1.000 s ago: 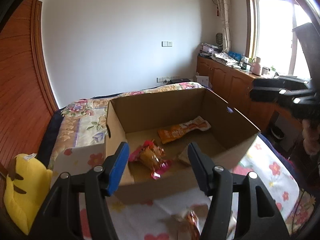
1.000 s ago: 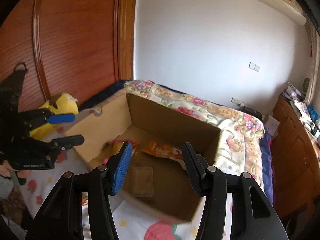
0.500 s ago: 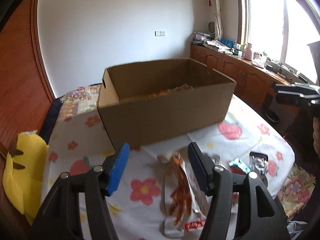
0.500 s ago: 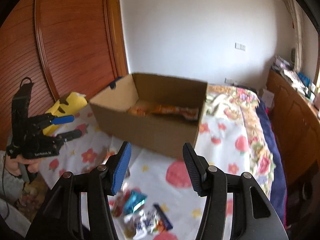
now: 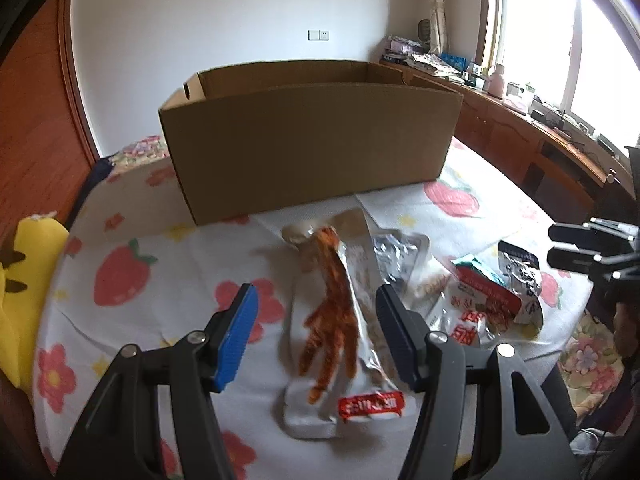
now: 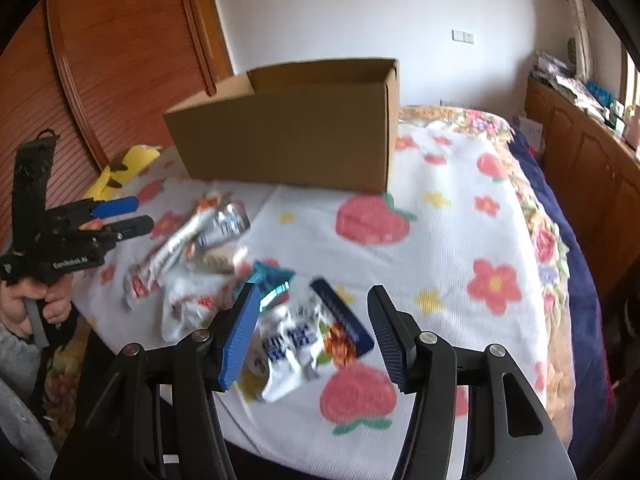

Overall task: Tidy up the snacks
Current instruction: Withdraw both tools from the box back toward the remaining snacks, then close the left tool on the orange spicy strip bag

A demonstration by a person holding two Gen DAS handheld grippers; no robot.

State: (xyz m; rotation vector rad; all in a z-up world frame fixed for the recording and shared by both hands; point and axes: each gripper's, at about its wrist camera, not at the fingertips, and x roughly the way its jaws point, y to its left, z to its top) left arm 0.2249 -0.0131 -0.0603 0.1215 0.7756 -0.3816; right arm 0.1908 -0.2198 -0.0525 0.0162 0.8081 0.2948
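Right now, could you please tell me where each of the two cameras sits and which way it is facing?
Left wrist: on the left tool, looking forward and down at the long silver chicken-foot snack packet between its open fingers; the right tool shows at the right edge.
Right wrist: on the right tool, aimed down at the blue-and-white snack packet; the left tool and a hand show on the left.
Shared: the open brown cardboard box, the strawberry-print bedspread, the yellow plush toy.
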